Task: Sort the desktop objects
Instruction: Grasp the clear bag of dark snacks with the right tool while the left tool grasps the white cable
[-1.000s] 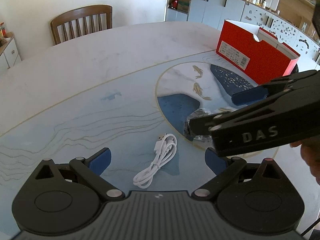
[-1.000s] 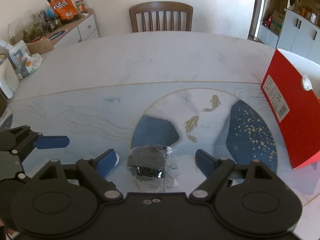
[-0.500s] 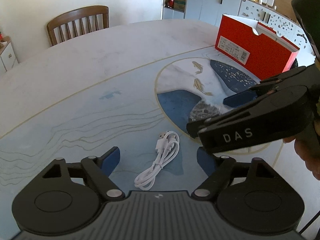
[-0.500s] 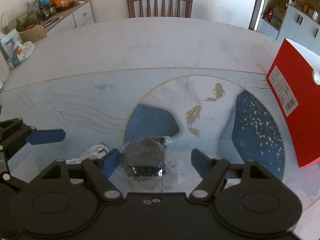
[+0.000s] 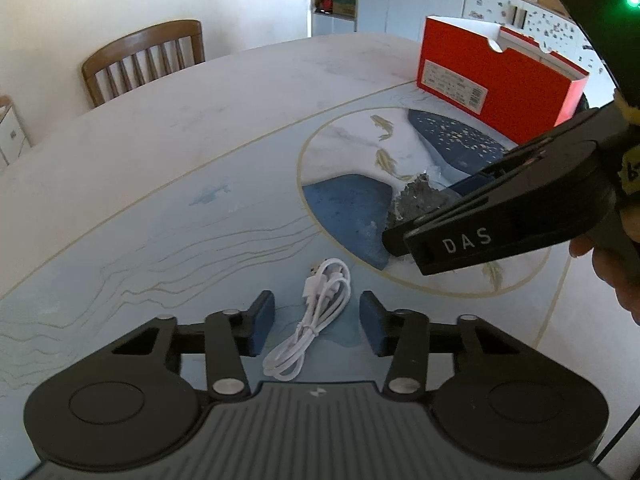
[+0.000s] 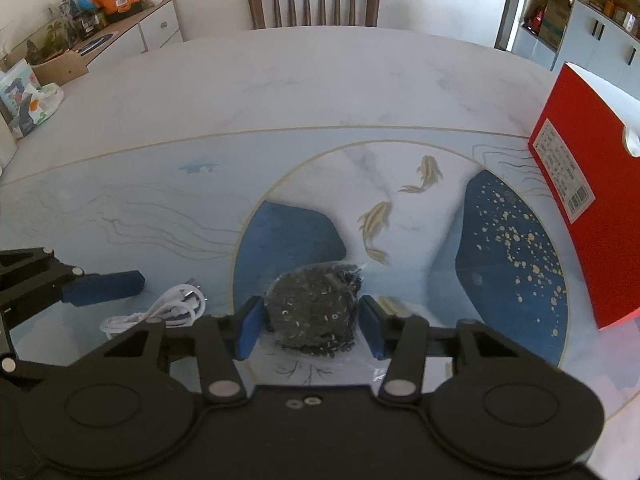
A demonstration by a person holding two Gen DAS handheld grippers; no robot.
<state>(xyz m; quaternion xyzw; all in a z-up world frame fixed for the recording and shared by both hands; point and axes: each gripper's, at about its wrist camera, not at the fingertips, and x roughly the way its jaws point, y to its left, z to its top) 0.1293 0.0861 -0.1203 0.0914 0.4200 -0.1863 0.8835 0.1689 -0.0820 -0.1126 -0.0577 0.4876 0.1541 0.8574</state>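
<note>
Between right gripper [image 6: 311, 326] pads: dark bag [image 6: 314, 308], untouched.

A coiled white cable [image 5: 316, 316] is laid flat on the table; a clear bag of dark bits [image 6: 314, 306] is seen at its 2 o'clock.

Left gripper [image 5: 317, 326] and right gripper [image 6: 311, 326] low, side by side, fingers apart.
</note>
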